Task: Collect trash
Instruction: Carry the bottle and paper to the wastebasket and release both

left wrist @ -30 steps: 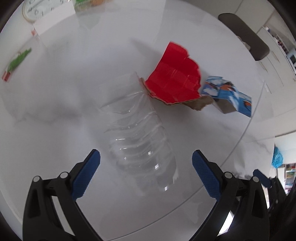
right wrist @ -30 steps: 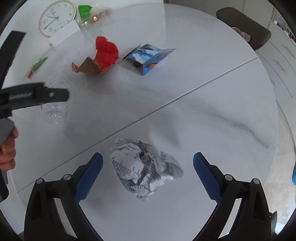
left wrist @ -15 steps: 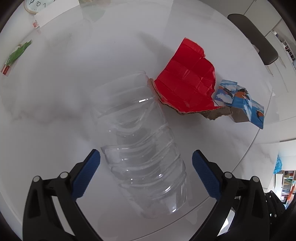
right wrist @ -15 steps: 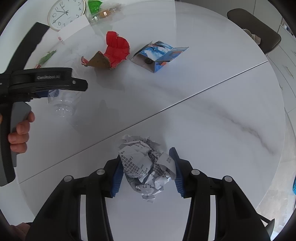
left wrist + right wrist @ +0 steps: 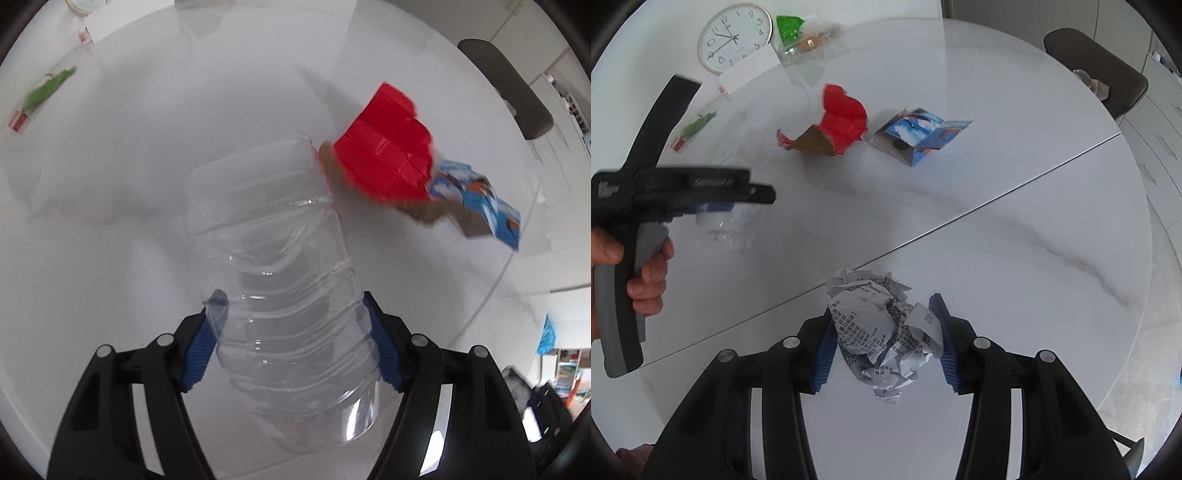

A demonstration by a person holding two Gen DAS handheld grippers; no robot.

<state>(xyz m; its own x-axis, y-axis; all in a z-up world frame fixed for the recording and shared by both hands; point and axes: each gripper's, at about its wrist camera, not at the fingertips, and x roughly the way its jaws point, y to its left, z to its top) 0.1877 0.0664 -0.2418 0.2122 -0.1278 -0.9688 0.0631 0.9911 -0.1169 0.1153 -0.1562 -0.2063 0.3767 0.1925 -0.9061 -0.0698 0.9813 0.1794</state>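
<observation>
Clear plastic bottle (image 5: 280, 291) lies near on the white table (image 5: 1015, 229), squeezed between the left gripper (image 5: 291, 343) pads, while the right gripper (image 5: 884, 343) clamps the crumpled paper (image 5: 882, 332), both apparently ready for lifting away.

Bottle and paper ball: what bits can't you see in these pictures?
- Bottle: its neck end, left view, too blurred to tell if capped; right view, the left gripper covers most.
- Paper ball: print too small to read, right view; underside hidden.
- Clock: cut off, left view.
</observation>
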